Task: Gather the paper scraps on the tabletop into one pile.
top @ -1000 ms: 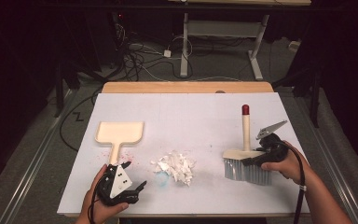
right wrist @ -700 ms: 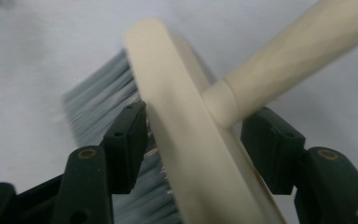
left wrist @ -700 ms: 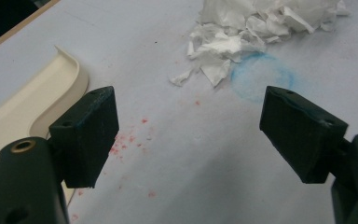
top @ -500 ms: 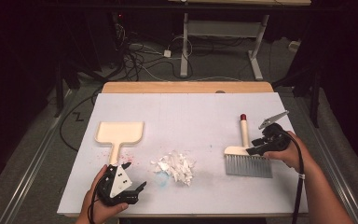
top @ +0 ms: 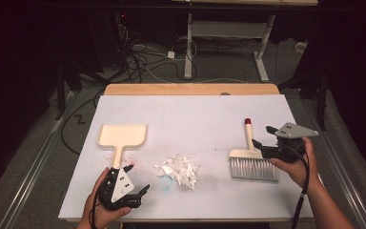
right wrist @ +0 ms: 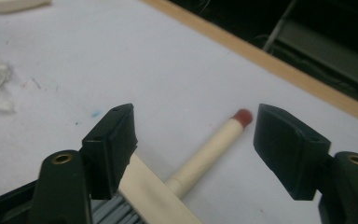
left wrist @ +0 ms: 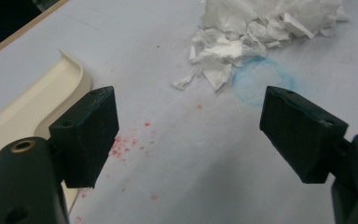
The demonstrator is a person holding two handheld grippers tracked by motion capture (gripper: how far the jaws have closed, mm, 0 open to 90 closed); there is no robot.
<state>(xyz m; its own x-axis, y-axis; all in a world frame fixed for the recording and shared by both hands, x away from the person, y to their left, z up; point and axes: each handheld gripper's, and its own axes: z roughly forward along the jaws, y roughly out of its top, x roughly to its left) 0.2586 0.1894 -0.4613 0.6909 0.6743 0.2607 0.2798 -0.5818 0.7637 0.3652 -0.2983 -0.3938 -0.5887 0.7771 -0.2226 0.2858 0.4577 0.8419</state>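
Observation:
A cream brush (top: 249,143) with grey bristles and a red-tipped handle lies flat on the white tabletop (top: 195,114) at the right. My right gripper (top: 265,139) hovers just right of it. Its jaws have just been opening, and they now stand open. In the right gripper view the brush handle (right wrist: 209,149) lies between and beyond the right gripper (right wrist: 196,140), touching neither pad. A cream dustpan (top: 123,135) lies at the left. My left gripper (top: 138,178) rests open just below the dustpan's handle, with nothing between its jaws. A pile of white paper scraps (top: 178,169) sits in the middle.
In the left gripper view the left gripper (left wrist: 186,126) points at the paper scraps (left wrist: 261,23), past a blue chalk ring (left wrist: 261,79) and red specks, with the dustpan (left wrist: 32,107) at the left. A wooden strip (top: 190,89) edges the table's far side. Cables and desk legs lie on the floor beyond.
The brush, held upright on its bristles by the right gripper, has been tipped down flat on the table. The right gripper has let go, opened and lifted a little. The left gripper stayed put.

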